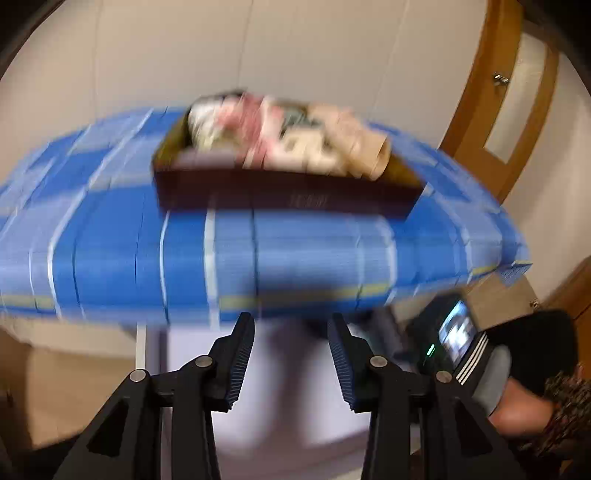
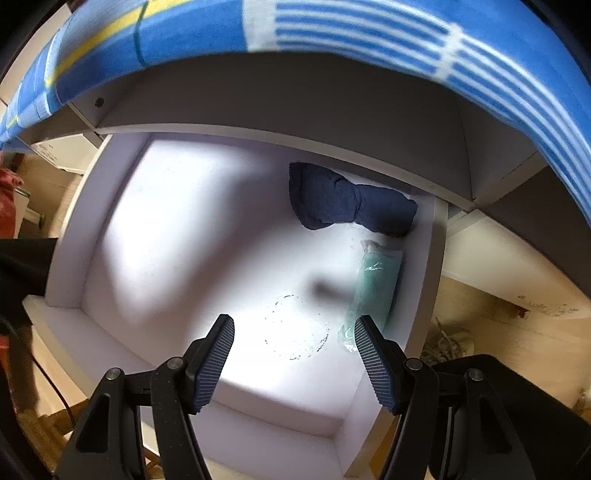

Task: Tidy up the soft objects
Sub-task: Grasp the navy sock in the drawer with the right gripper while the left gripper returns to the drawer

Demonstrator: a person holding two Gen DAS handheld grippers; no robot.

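Note:
In the left wrist view a dark brown box [image 1: 284, 192] sits on a table under a blue checked cloth [image 1: 221, 251]; it holds several soft items, pink, white and beige [image 1: 288, 140], blurred by motion. My left gripper [image 1: 291, 350] is open and empty, below the table's front edge. In the right wrist view my right gripper [image 2: 295, 358] is open and empty above an open white drawer [image 2: 207, 236]. In the drawer lie a rolled navy cloth [image 2: 347, 199] at the back right and a teal item in clear plastic [image 2: 373, 291] along the right wall.
The blue cloth [image 2: 332, 33] hangs over the table edge above the drawer. The right gripper's body with its camera screen [image 1: 458, 328] shows at the lower right of the left wrist view. A wooden door [image 1: 498, 99] stands at the back right. A cardboard surface [image 2: 498, 332] lies right of the drawer.

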